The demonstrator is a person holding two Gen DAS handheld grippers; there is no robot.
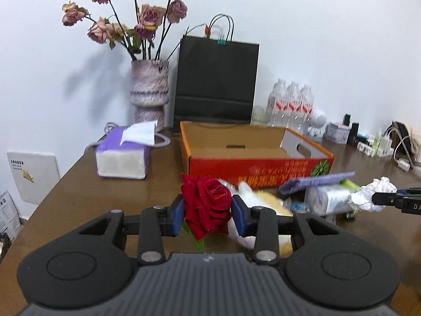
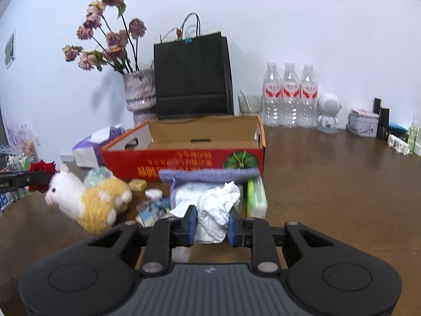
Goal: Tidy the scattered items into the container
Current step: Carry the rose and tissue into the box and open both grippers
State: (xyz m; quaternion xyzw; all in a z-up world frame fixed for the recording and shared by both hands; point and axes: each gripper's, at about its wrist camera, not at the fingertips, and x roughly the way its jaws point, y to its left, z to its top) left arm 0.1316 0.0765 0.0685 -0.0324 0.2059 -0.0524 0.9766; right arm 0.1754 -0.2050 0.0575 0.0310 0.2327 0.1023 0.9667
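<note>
- Red box (image 1: pixel 252 167) = the container; open top, sits straight ahead of both grippers, long axis running left-right across the table (image 2: pixel 329 184). Inside looks bare cardboard, nothing in it that I can see.
- Red rose (image 1: pixel 206 205): pinched at the bloom between the blue pads of the left gripper (image 1: pixel 208 214), jaws narrowed onto it. Box's near-left corner is just beyond and slightly right of it.
- Crumpled tissue (image 2: pixel 217 210): clamped in the right gripper (image 2: pixel 211 226), jaws narrow. Box near wall is dead ahead, past the clutter.
- Both loads look lifted off the table, tho hard to be sure w/ the fisheye.
- Judgement: next move = carry fwd and up over the near wall, then release. Both look about equally near the box; neither has an obvious head start.
- Still loose in front of box: plush alpaca (image 2: pixel 89 200), purple cloth (image 2: pixel 208 176), green packet (image 2: pixel 255 194), small bits.
- Risk: the grippers crowding each other over the box.
</note>
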